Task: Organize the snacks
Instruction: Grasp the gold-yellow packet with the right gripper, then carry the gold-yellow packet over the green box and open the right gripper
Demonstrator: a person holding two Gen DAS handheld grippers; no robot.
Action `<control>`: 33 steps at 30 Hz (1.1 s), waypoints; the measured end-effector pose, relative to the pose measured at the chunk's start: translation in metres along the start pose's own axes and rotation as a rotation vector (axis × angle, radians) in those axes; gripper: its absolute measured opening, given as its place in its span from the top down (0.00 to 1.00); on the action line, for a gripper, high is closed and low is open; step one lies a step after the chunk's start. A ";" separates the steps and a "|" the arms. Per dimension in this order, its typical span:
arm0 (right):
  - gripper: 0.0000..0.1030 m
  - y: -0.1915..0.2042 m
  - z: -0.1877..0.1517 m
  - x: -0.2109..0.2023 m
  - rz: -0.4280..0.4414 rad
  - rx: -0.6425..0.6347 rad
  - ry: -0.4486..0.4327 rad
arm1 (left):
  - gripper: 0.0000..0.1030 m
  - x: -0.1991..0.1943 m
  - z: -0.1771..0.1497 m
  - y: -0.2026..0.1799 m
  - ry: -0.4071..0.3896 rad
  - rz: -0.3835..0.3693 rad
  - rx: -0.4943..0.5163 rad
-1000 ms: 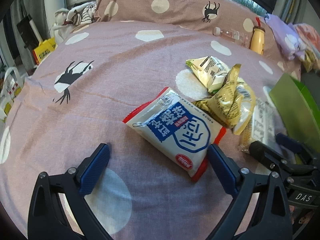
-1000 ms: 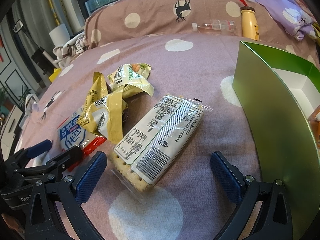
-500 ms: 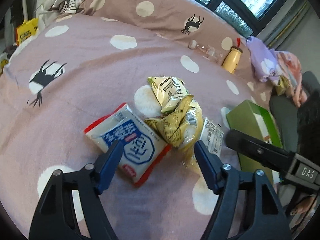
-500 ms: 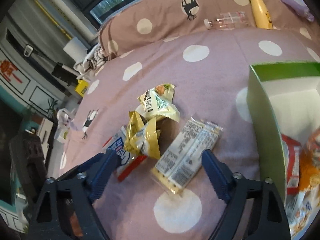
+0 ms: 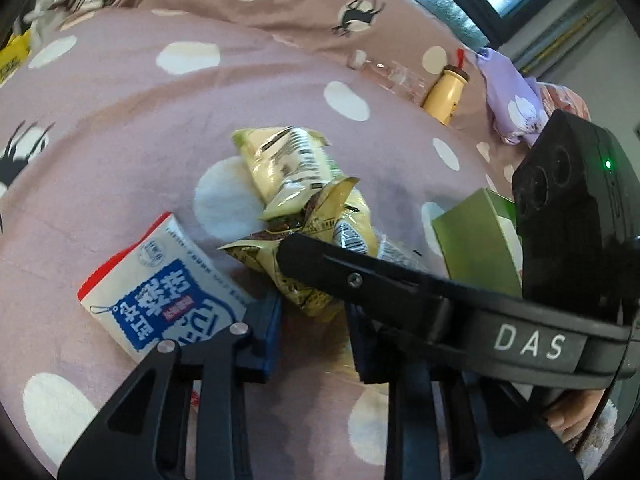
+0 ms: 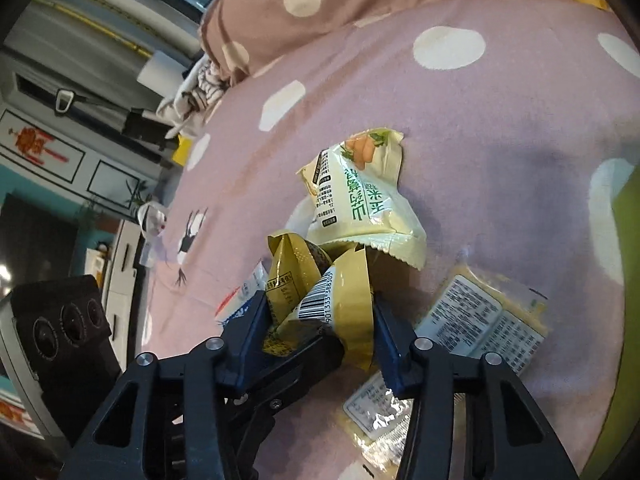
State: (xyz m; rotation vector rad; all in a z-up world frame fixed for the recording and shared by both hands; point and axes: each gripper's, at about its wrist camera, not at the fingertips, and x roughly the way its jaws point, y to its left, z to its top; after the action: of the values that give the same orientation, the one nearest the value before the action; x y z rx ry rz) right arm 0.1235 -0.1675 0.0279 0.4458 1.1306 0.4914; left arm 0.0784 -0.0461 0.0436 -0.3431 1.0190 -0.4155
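Two grippers, gold packet half hidden

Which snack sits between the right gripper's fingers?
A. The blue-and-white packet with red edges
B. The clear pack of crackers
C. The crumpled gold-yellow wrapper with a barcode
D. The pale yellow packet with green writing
C: in the right wrist view the crumpled gold-yellow wrapper lies between the closing fingers of the right gripper, while the clear pack of crackers lies off to one side.
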 end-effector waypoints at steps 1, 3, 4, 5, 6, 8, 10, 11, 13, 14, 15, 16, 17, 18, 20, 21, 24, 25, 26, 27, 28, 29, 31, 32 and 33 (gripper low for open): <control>0.51 0.000 0.000 0.000 0.000 0.000 0.000 | 0.75 -0.003 0.001 -0.005 -0.010 -0.002 0.011; 0.51 0.007 -0.002 -0.029 0.014 -0.005 -0.072 | 0.75 -0.016 0.003 -0.020 -0.046 -0.008 0.051; 0.51 0.010 -0.003 -0.040 0.012 -0.010 -0.095 | 0.75 -0.024 0.005 -0.031 -0.068 -0.020 0.076; 0.51 0.014 -0.004 -0.054 0.007 -0.015 -0.124 | 0.75 -0.028 0.006 -0.038 -0.078 -0.028 0.090; 0.51 0.017 -0.006 -0.070 -0.001 -0.019 -0.156 | 0.75 -0.035 0.007 -0.049 -0.091 -0.044 0.117; 0.51 0.019 -0.010 -0.097 -0.011 -0.023 -0.213 | 0.75 -0.046 0.009 -0.075 -0.112 -0.070 0.176; 0.51 0.017 -0.016 -0.123 -0.020 -0.016 -0.265 | 0.74 -0.053 0.008 -0.100 -0.117 -0.086 0.238; 0.51 0.013 -0.019 -0.136 -0.030 -0.006 -0.286 | 0.74 -0.054 0.007 -0.109 -0.110 -0.098 0.265; 0.51 0.008 -0.023 -0.149 -0.047 0.012 -0.311 | 0.74 -0.051 0.005 -0.131 -0.093 -0.133 0.312; 0.51 0.002 -0.025 -0.161 -0.064 0.029 -0.332 | 0.74 -0.046 0.004 -0.141 -0.083 -0.146 0.329; 0.51 -0.011 -0.032 -0.177 -0.083 0.058 -0.357 | 0.74 -0.042 0.001 -0.153 -0.071 -0.157 0.350; 0.51 -0.020 -0.036 -0.184 -0.092 0.077 -0.369 | 0.74 -0.037 -0.001 -0.162 -0.061 -0.164 0.367; 0.50 -0.030 -0.039 -0.191 -0.099 0.098 -0.379 | 0.74 -0.029 -0.003 -0.172 -0.048 -0.174 0.383; 0.50 -0.041 -0.041 -0.196 -0.108 0.119 -0.383 | 0.74 -0.025 -0.005 -0.178 -0.038 -0.181 0.391; 0.49 -0.052 -0.042 -0.200 -0.117 0.148 -0.381 | 0.74 -0.004 -0.006 -0.194 0.008 -0.195 0.391; 0.49 -0.070 -0.043 -0.207 -0.132 0.198 -0.375 | 0.74 0.003 -0.007 -0.198 0.024 -0.197 0.393; 0.49 -0.090 -0.048 -0.215 -0.141 0.237 -0.379 | 0.74 0.022 -0.011 -0.214 0.058 -0.205 0.407; 0.49 -0.098 -0.047 -0.216 -0.144 0.257 -0.380 | 0.74 0.028 -0.012 -0.218 0.069 -0.204 0.410; 0.49 -0.104 -0.048 -0.217 -0.146 0.274 -0.379 | 0.74 0.035 -0.013 -0.223 0.084 -0.205 0.416; 0.49 -0.110 -0.048 -0.217 -0.150 0.293 -0.377 | 0.74 0.040 -0.014 -0.224 0.094 -0.206 0.417; 0.49 -0.116 -0.048 -0.217 -0.158 0.311 -0.377 | 0.74 0.043 -0.014 -0.226 0.102 -0.207 0.417; 0.49 -0.124 -0.049 -0.217 -0.172 0.339 -0.372 | 0.74 0.051 -0.015 -0.230 0.118 -0.208 0.417; 0.49 -0.131 -0.048 -0.213 -0.195 0.364 -0.359 | 0.74 0.060 -0.017 -0.230 0.141 -0.213 0.407; 0.49 -0.135 -0.050 -0.214 -0.203 0.373 -0.353 | 0.74 0.063 -0.018 -0.231 0.152 -0.214 0.399; 0.49 -0.137 -0.050 -0.213 -0.212 0.383 -0.344 | 0.74 0.065 -0.019 -0.230 0.159 -0.213 0.391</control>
State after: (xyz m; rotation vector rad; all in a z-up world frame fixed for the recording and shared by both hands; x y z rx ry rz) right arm 0.0235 -0.3977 0.0893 0.7048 0.9225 0.0050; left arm 0.0516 -0.2796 0.0922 -0.0658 1.0327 -0.8303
